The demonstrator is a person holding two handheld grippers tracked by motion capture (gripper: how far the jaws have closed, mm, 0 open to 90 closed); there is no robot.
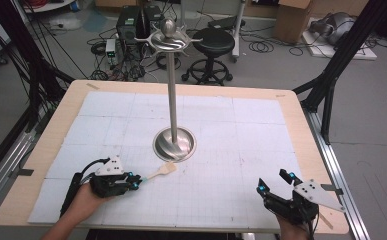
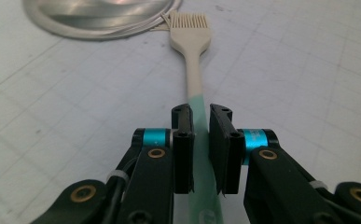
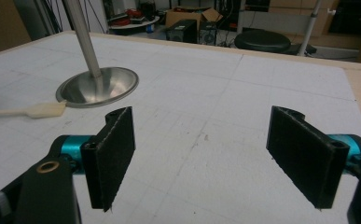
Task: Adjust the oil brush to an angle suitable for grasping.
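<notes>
Brush (image 2: 190, 46) near table's (image 1: 291, 107) front-left, bristles touching stand base (image 1: 174, 143); light, stiff handle, soft tip. Left gripper (image 2: 201, 122) clamped on handle's green end. Right gripper (image 3: 201, 154) wide, holding nothing, front-right corner.

Both tools are built of black plastic links with brass-coloured rivets at the pivots and a bright turquoise metal collar behind each jaw. The left gripper (image 1: 137, 181) carries a grey three-cornered plate dotted with small dark holes on top, and a black cable loops from its rear; in the left gripper view (image 2: 200, 154) white cable ties wrap its links. The right gripper (image 1: 273, 181) bears the same kind of grey plate with dark holes, and its flat rectangular jaws are faced with rough black padding (image 3: 117, 151). The forearms are bare, without sleeves.
</notes>
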